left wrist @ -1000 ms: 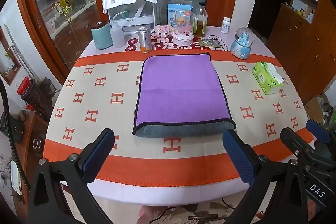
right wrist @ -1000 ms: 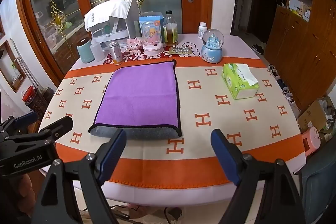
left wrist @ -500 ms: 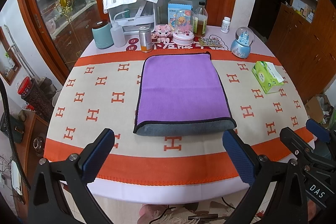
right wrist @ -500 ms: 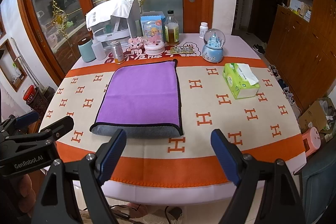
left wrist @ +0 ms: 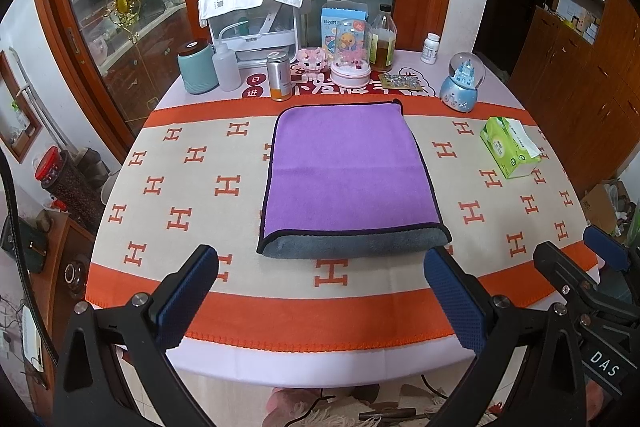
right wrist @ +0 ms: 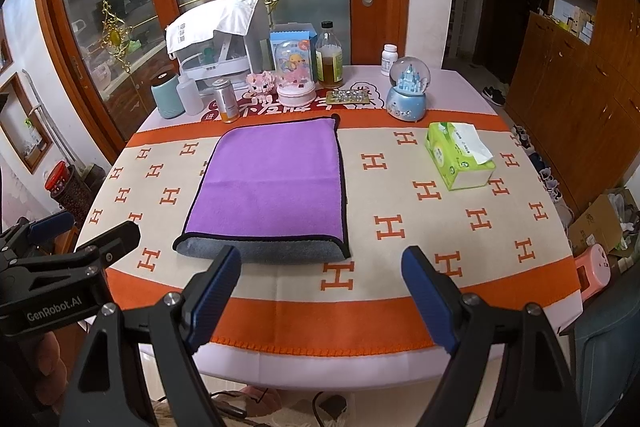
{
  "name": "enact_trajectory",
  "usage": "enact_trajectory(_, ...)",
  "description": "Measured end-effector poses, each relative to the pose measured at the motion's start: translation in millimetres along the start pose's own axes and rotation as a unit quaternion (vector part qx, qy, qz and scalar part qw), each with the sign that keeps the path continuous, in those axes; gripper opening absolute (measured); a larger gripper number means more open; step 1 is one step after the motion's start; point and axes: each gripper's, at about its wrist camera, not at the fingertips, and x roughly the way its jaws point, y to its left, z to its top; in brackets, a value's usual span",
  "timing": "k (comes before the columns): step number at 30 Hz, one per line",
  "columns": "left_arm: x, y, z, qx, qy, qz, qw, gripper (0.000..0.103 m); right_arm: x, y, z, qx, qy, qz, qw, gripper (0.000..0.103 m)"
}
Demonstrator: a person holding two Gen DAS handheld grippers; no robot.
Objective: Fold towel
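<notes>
Hovering short of the table's near edge, the left gripper (left wrist: 320,291) and right gripper (right wrist: 320,291) were both spread wide, holding nothing. The towel (left wrist: 348,179) lay mid-table (left wrist: 120,187), looked folded once already. Next fold probably meant pinching the near corners.

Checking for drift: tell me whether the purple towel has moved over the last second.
No. The purple towel keeps its far edge just short of the silver can.
</notes>
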Motion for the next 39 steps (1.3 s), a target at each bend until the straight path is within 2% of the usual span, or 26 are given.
enact_trajectory(33,-6.7,2.3,-4.7,0.001,-0.002,0.002,1.0,0.102,-3.2,2.9,1.0,-0.004,-0.003,0.002,1.0,0.083)
enact_trajectory(39,-11.9,12.2,-4.5,0.0,-0.004,0.003,1.0,0.102,-5.0,-0.6,1.5,-0.007,-0.007,0.007,1.0,0.083)
